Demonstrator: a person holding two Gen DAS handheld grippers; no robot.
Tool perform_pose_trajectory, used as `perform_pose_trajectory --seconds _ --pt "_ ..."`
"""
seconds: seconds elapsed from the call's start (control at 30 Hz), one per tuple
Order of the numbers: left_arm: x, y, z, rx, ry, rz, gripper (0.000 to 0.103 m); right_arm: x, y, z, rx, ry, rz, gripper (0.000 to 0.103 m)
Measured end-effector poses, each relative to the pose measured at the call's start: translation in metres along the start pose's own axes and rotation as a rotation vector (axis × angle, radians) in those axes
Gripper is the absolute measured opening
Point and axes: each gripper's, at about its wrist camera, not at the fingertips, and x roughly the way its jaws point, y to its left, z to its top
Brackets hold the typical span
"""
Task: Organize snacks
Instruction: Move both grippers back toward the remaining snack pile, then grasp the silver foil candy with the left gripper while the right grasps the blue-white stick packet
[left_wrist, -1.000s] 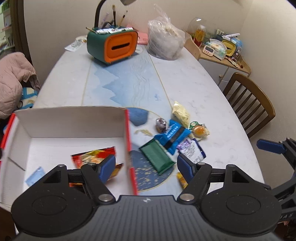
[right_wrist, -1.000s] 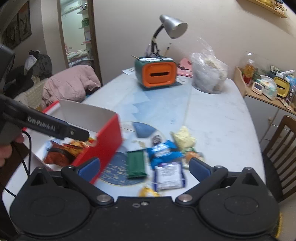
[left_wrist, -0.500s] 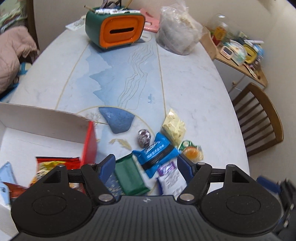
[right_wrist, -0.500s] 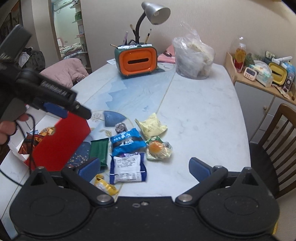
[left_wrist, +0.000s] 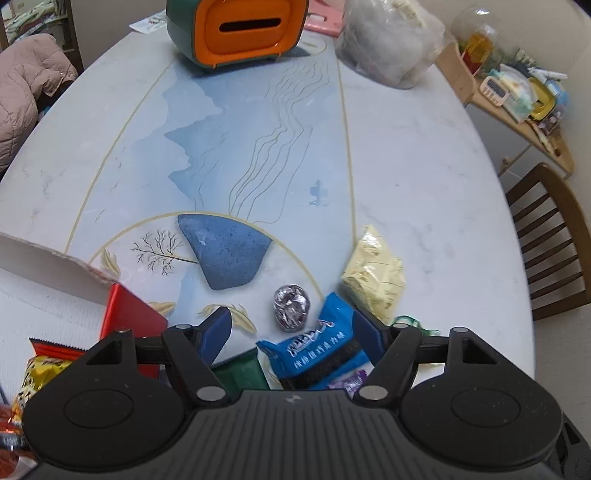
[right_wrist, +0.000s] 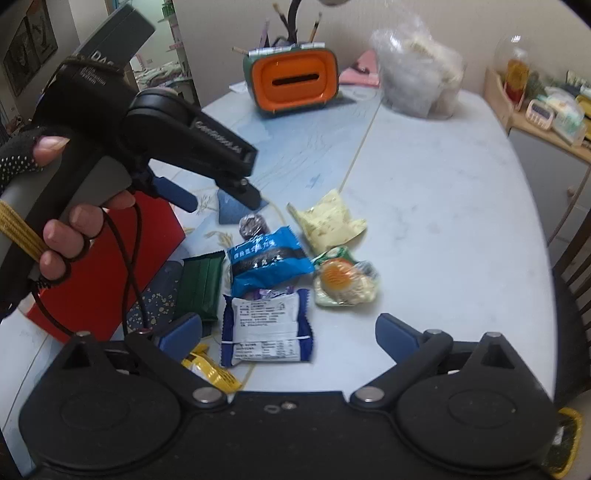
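Note:
Several snacks lie on the table: a blue packet (left_wrist: 317, 350) (right_wrist: 266, 258), a green bar (right_wrist: 201, 286), a white-and-purple packet (right_wrist: 267, 328), a foil ball (left_wrist: 291, 305), a pale yellow packet (left_wrist: 373, 277) (right_wrist: 327, 221), an orange jelly cup (right_wrist: 343, 282) and a small yellow wrapper (right_wrist: 208, 371). My left gripper (left_wrist: 291, 332) is open and empty, low over the blue packet and foil ball. My right gripper (right_wrist: 288, 338) is open and empty above the white-and-purple packet. The red box (left_wrist: 129, 317) (right_wrist: 107, 284) at the left holds snack bags (left_wrist: 40, 369).
An orange-and-green pen holder (left_wrist: 236, 31) and a clear plastic bag (left_wrist: 388, 48) stand at the table's far end. A wooden chair (left_wrist: 550, 240) is at the right edge. A side shelf with clutter (left_wrist: 517, 92) stands beyond. A pink jacket (left_wrist: 26, 92) lies at the left.
My left gripper moved from over the box to the right and down, over the blue packet. My right gripper moved closer to the snack pile. Both stayed open.

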Motion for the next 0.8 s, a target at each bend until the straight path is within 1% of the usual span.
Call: perform_pose_trajectory --seconds 0.03,0.1,0.27,0.33,0.47,0.57,0.63,0.7,0.77,0.8 --pt "0.004 0.001 0.001 -0.001 0.004 0.004 0.068 0.006 0.000 0.001 0.006 0.010 0.005 0.100" --pt "0.011 0.003 0.003 -0.005 0.018 0.009 0.064 0.017 0.002 0.002 0.018 0.029 0.016 0.098" --pt "0.025 0.007 0.007 -0.018 0.039 0.008 0.063 0.045 0.008 0.002 0.013 0.068 0.016 0.097" --pt "0.030 0.009 0.009 -0.027 0.052 0.002 0.059 0.054 0.009 0.002 0.009 0.082 0.011 0.097" --pt "0.039 0.011 0.010 -0.035 0.072 -0.003 0.056 0.068 0.013 0.002 -0.019 0.101 -0.018 0.097" --pt "0.045 0.012 0.011 -0.042 0.083 -0.013 0.050 0.074 0.014 0.003 -0.028 0.104 -0.034 0.097" --pt "0.048 0.012 0.011 -0.038 0.090 -0.011 0.044 0.077 0.015 0.004 -0.045 0.116 -0.059 0.097" --pt "0.051 0.012 0.010 -0.037 0.097 -0.012 0.042 0.083 0.014 0.004 -0.051 0.135 -0.082 0.097" --pt "0.054 0.012 0.009 -0.033 0.100 -0.012 0.038 0.085 0.011 0.003 -0.035 0.145 -0.071 0.097" --pt "0.055 0.012 0.009 -0.030 0.101 -0.010 0.034 0.086 0.009 0.002 -0.027 0.150 -0.067 0.096"
